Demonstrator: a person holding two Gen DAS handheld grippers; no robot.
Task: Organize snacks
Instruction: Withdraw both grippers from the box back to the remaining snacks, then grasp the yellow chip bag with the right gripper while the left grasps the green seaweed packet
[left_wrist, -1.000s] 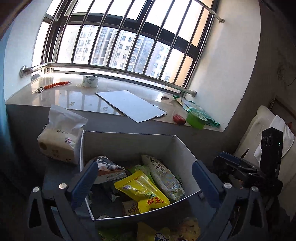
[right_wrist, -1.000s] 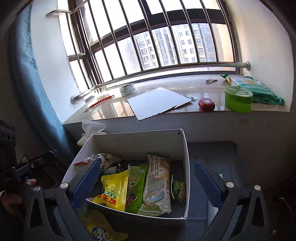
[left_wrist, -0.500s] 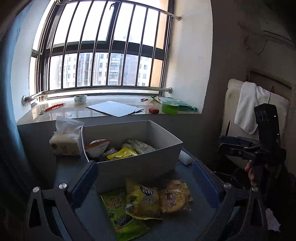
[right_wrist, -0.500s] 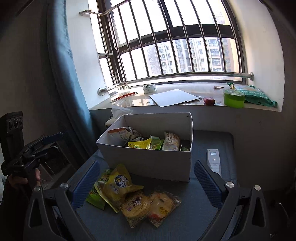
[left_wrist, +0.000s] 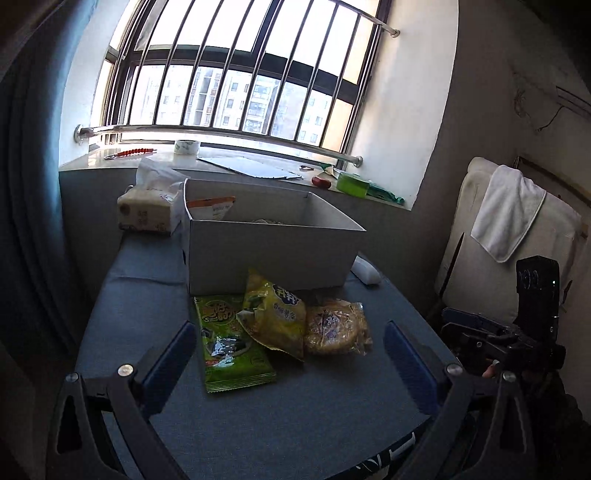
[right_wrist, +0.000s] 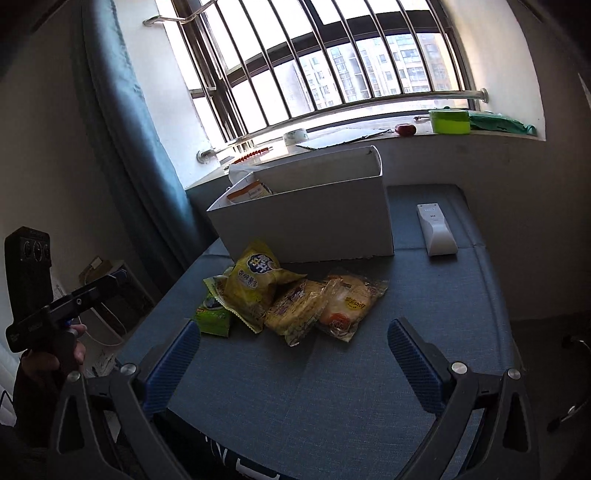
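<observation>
Lying flat on the blue counter (right_wrist: 369, 387) just in front of the white box (right_wrist: 314, 225): green packet (left_wrist: 231, 343), long axis running toward the box; yellow chip bag (right_wrist: 255, 284) overlapping it, top leaning against the box wall; two clear-wrapped pastries (right_wrist: 321, 306) side by side to the right. Showing inside the box, only an orange-edged packet (left_wrist: 212, 208) at its left rear corner. Resting beside the box, a white remote (right_wrist: 436, 229). Hovering spread wide and holding nothing, left gripper (left_wrist: 288, 350) and right gripper (right_wrist: 291, 354).
</observation>
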